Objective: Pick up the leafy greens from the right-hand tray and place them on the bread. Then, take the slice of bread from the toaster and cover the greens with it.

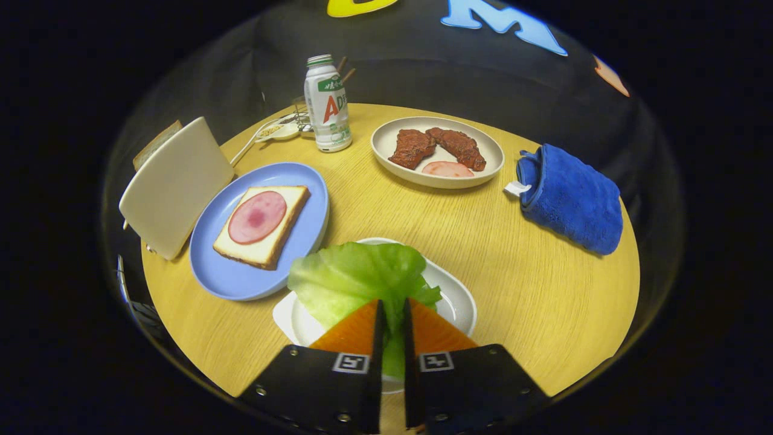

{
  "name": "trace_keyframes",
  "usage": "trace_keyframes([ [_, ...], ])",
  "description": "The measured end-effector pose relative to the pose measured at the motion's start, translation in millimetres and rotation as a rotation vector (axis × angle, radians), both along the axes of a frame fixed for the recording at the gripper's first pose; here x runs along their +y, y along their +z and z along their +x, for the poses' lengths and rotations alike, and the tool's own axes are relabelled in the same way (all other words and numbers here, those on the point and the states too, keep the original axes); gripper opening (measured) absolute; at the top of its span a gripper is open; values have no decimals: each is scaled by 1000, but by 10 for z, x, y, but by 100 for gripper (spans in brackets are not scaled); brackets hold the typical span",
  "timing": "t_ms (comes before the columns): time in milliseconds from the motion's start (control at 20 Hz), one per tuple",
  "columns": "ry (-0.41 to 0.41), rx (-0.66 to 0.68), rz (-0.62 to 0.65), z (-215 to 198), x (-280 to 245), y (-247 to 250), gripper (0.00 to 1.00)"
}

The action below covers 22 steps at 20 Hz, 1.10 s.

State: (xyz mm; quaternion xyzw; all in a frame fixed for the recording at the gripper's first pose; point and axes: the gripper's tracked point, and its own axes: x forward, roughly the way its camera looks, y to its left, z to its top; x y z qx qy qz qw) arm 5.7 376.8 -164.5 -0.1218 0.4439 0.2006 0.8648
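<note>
One limp, featherlight green lettuce leaf (356,278) sits low in the frame's centre over the white oval tray (462,302), pinched at its near edge by the nearly closed claw (392,317). Thin and tearable, it will droop; the thicker stem end grips best.
</note>
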Motion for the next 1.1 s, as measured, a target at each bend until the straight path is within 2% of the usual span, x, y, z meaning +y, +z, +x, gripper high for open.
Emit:
trace_keyframes([
  [50,5,9,-1,1,-8,-29,12],
  [100,11,7,7,-1,-2,7,11],
  [600,40,-145,58,55,162,712,11],
  [950,72,-208,39,77,207,941,11],
  [1050,85,-220,-31,72,74,880,0],
  [1100,74,-206,-21,48,65,833,0],
])
